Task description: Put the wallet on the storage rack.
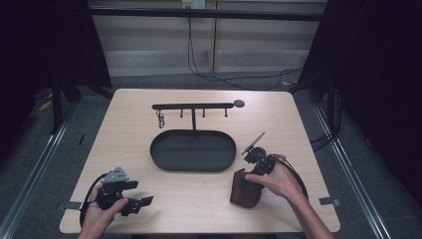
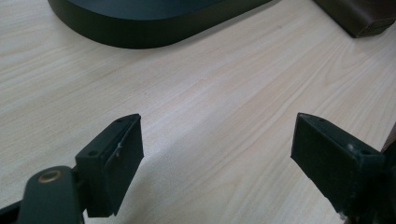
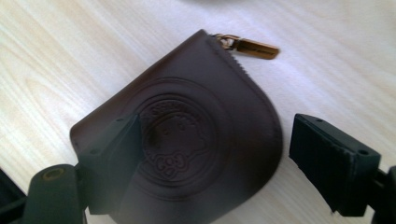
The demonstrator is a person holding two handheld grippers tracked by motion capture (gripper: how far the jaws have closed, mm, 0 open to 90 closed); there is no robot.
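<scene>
A dark brown leather pouch [image 1: 245, 191] [image 3: 201, 126] with an embossed round logo and a gold zip pull [image 3: 250, 46] lies flat on the wooden table, front right. My right gripper [image 1: 250, 174] [image 3: 215, 135] hovers just over it, jaws open and spread across the pouch's width, the pads not pressing on it. At the front left corner my left gripper [image 1: 139, 193] [image 2: 217, 140] rests open in a hand, with bare table between its jaws. The pouch's corner [image 2: 359, 16] shows at the top right of the left gripper view.
A black oval tray [image 1: 154, 149] [image 2: 140, 32] sits mid-table. Behind it a post carries a black bar with hooks [image 1: 194, 106]. A keyring [image 1: 160, 119] hangs from the left hook. Cables trail across the floor beyond the far edge.
</scene>
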